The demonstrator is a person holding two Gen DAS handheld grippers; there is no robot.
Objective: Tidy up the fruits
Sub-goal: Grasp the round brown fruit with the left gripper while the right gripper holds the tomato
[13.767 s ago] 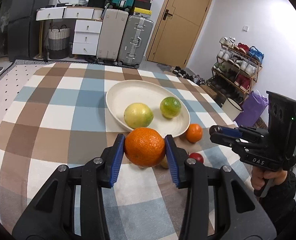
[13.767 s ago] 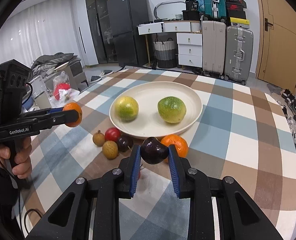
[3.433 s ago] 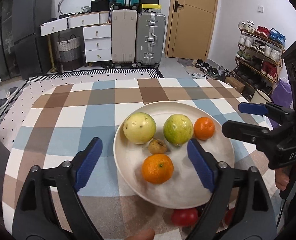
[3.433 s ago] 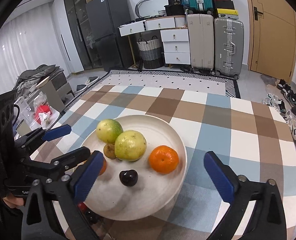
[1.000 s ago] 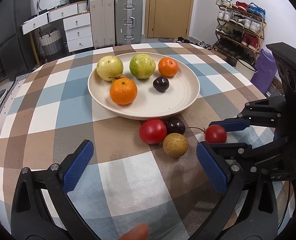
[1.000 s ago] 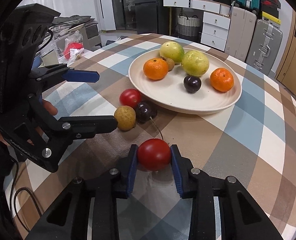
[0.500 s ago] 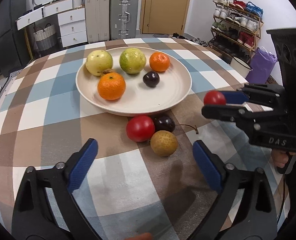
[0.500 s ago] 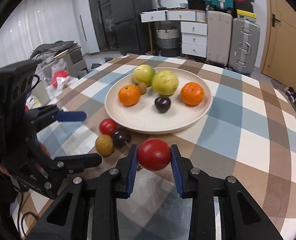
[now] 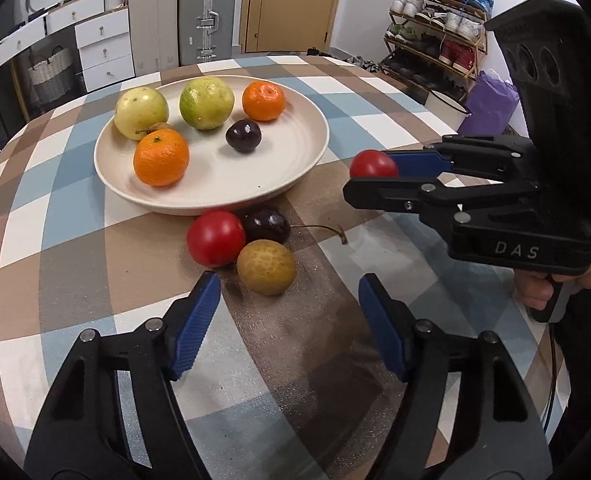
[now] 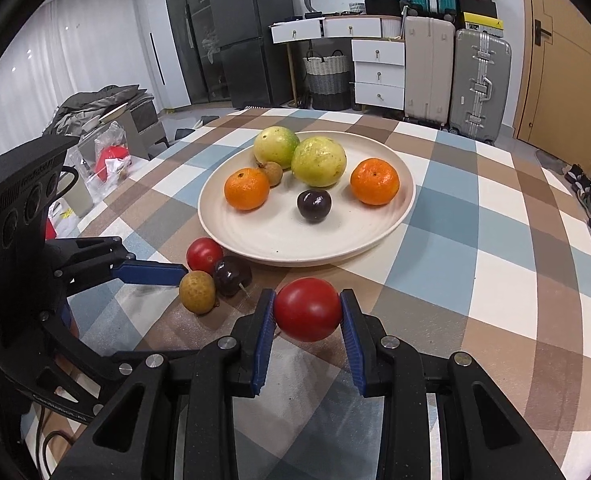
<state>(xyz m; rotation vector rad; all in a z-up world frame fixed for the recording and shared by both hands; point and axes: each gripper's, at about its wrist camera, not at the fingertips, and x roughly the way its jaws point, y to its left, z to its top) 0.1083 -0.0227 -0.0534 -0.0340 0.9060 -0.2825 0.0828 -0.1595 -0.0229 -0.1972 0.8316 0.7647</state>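
Note:
A cream plate (image 9: 231, 172) holds two yellow-green fruits, two oranges, a dark plum (image 9: 243, 135) and a small brown fruit. In front of it on the checked cloth lie a red tomato (image 9: 215, 238), a dark stemmed cherry (image 9: 265, 226) and a brown longan (image 9: 266, 267). My left gripper (image 9: 288, 280) is closing, its blue pads either side of the longan's near end without touching it. My right gripper (image 10: 306, 300) is shut on a second red tomato (image 10: 306, 309), held above the cloth just right of the plate's front rim (image 10: 295, 258).
The right gripper body (image 9: 515, 216) and the hand (image 9: 555, 284) holding it fill the right of the left wrist view. Suitcases (image 10: 479, 80) and drawers (image 10: 377, 72) stand beyond the table's far edge. A shoe rack (image 9: 435, 40) is at the far right.
The left jaws have narrowed and come closer to the longan. The right gripper, still shut on the red tomato, has risen off the cloth towards the plate.

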